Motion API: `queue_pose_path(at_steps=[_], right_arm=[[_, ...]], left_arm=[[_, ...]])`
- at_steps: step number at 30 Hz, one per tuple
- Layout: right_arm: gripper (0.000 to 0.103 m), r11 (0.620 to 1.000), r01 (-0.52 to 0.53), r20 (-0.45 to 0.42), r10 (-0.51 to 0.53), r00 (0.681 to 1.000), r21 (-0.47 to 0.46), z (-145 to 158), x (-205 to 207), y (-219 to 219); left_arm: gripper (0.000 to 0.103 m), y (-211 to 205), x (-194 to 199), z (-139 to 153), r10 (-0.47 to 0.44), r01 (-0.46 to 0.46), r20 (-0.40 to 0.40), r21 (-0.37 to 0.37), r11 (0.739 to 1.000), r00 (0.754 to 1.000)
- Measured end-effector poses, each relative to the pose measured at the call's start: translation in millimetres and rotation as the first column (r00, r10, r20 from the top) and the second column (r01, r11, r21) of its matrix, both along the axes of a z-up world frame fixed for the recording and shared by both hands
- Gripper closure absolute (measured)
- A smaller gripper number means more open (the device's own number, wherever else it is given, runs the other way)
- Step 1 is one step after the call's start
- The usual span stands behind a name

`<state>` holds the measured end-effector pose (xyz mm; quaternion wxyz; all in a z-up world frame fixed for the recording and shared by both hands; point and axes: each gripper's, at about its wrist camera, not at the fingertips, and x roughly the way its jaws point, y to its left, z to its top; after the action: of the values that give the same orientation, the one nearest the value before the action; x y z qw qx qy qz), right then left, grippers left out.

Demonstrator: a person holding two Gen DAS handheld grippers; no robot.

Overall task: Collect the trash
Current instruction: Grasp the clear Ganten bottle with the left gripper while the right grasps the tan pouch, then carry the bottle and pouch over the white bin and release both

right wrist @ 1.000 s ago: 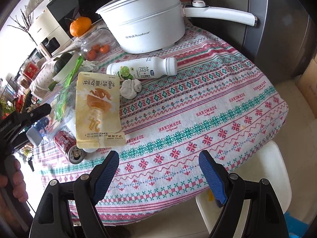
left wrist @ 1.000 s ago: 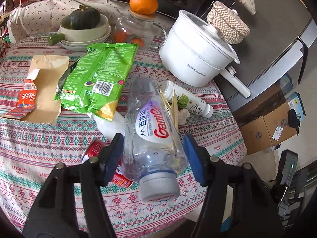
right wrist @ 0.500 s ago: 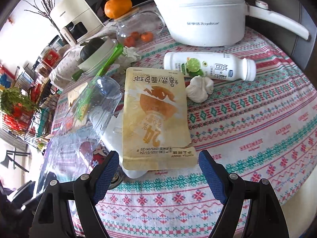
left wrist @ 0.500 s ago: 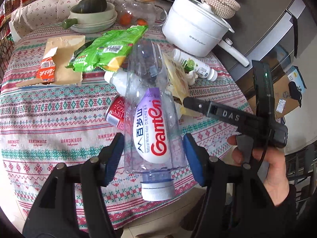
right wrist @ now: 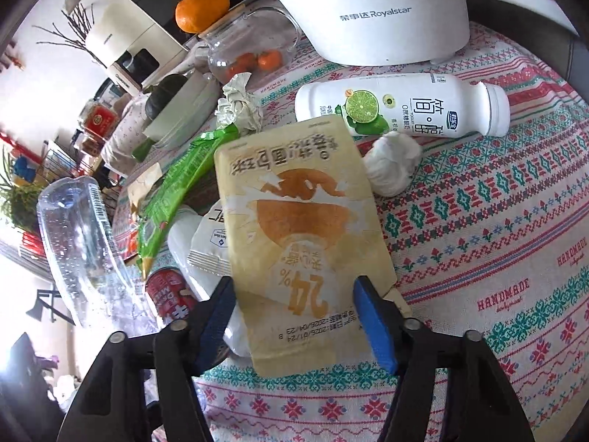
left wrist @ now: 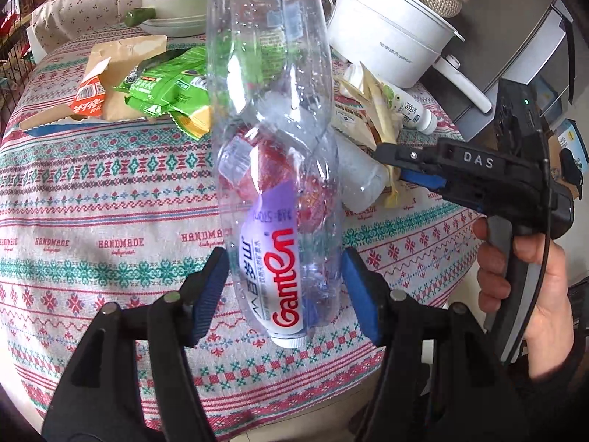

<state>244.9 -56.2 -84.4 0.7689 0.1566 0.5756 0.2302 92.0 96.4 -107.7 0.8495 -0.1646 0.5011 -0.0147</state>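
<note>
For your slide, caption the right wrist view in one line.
Right gripper closing around a tan pouch on the cluttered table; jaws have just been narrowing.

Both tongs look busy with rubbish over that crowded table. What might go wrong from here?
The right tongs have just been closing around the yellow wrapper; the flat, floppy pack could slip out or drag the white packet beneath. The left tongs grip the clear bottle only near its cap end, so its long body may swing and knock the white yoghurt bottle.

Black tool (left wrist: 285, 294), blue ribbed pads (left wrist: 359, 294)
</note>
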Motion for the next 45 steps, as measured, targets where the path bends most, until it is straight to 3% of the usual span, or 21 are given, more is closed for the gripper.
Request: queue_pose_path(at_steps=[2,3,5,9,12,14,15,16,21,23,26,29,30,32,34,40,45], right_arm=[[0.069,1.000,-0.026,0.005,0.026,1.000,-0.013,6,-3,-9],[0.100,0.998,-0.049,0.011,0.050,0.999,-0.033,8,-5,-12],[0.099,0.996,-0.048,-0.018,0.047,0.999,-0.069,6,-11,-24],[0.099,0.996,0.007,-0.067,-0.013,0.998,-0.085,5,-21,-67],[0.094,0.994,0.049,-0.065,-0.055,0.996,-0.093,13,-19,-89],[0.069,0.993,0.070,-0.054,-0.075,0.996,-0.097,17,-16,-95],[0.042,0.992,0.070,-0.042,-0.075,0.996,-0.103,19,-15,-93],[0.032,0.991,0.070,-0.023,-0.073,0.997,-0.113,20,-16,-91],[0.032,0.968,-0.047,0.105,0.074,0.992,-0.246,28,-20,-45],[0.032,0.936,-0.112,0.142,0.167,0.976,-0.335,24,-26,-23],[0.034,0.858,-0.162,0.169,0.275,0.946,-0.487,10,-31,8],[0.046,0.812,-0.140,0.193,0.296,0.935,-0.567,-7,-24,22],[0.057,0.811,-0.131,0.193,0.287,0.938,-0.570,-13,-20,23],[0.083,0.847,-0.109,0.219,0.256,0.942,-0.521,-15,-15,20],[0.095,0.875,-0.079,0.238,0.215,0.947,-0.478,-7,-12,13],[0.101,0.941,-0.037,0.300,0.145,0.943,-0.337,37,-20,-25],[0.101,0.972,0.002,0.305,0.072,0.950,-0.235,67,-47,-67]], left_arm=[[0.039,2,2,-1,0.021,-0.021,0.011,-0.006,1.000,1.000],[0.039,2,2,-2,0.024,-0.024,0.015,-0.005,1.000,1.000],[0.040,1,1,-3,0.028,-0.028,0.020,0.003,1.000,0.999],[0.039,5,-8,-5,0.023,-0.023,-0.013,-0.067,0.998,1.000],[0.039,3,-11,-9,-0.022,0.018,-0.037,-0.115,0.993,0.999],[0.036,1,-10,-9,-0.050,0.046,-0.035,-0.114,0.992,0.998],[0.035,1,-9,-9,-0.059,0.056,-0.030,-0.109,0.993,0.998],[0.034,0,-6,-7,-0.064,0.062,-0.024,-0.106,0.993,0.998],[0.034,6,7,-6,-0.103,0.109,0.041,-0.181,0.977,0.994],[0.034,9,10,-8,-0.102,0.114,0.067,-0.211,0.971,0.992],[0.034,5,21,-9,-0.114,0.124,0.056,-0.215,0.969,0.992],[0.034,1,29,-7,-0.130,0.141,0.066,-0.183,0.973,0.989],[0.040,1,31,-8,-0.122,0.133,0.068,-0.180,0.975,0.990],[0.041,3,31,-8,-0.112,0.126,0.083,-0.183,0.975,0.990],[0.042,1,28,-5,-0.119,0.135,0.104,-0.164,0.977,0.987],[0.042,-3,13,7,-0.109,0.134,0.163,-0.149,0.980,0.981],[0.042,-9,-6,17,-0.112,0.140,0.197,-0.134,0.981,0.974]])
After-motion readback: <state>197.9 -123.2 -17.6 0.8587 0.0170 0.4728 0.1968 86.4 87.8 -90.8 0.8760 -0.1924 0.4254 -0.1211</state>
